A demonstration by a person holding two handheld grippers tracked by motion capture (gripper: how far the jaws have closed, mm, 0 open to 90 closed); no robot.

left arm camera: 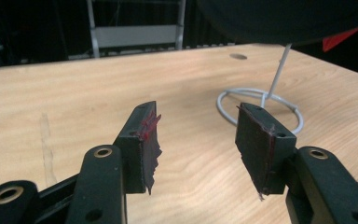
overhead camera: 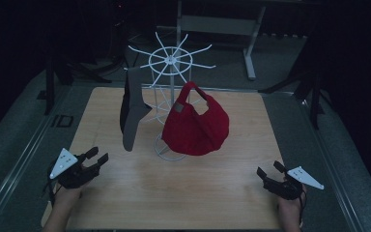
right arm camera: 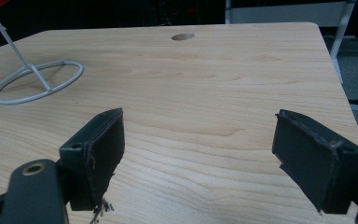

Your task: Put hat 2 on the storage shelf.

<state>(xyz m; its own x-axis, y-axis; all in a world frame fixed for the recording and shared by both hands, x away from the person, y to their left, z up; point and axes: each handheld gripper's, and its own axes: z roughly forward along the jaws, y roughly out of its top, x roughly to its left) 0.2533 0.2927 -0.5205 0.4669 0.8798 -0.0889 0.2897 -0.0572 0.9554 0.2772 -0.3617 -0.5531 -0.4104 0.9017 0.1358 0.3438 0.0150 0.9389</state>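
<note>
The left gripper (overhead camera: 98, 155) sat low over the bench (overhead camera: 212, 193), jaws spread and empty; the right gripper (overhead camera: 269, 170) did likewise at the opposite near corner. Ahead of the left gripper and above it, a grey cap (overhead camera: 131, 112) hung from the white wire rack (overhead camera: 170, 60); the red cap (overhead camera: 195, 126) hung just beyond, nearer the middle. Both looked light and soft-crowned, likely to swing on their hooks. The stiffer brim seemed the surest place to pinch.
</note>
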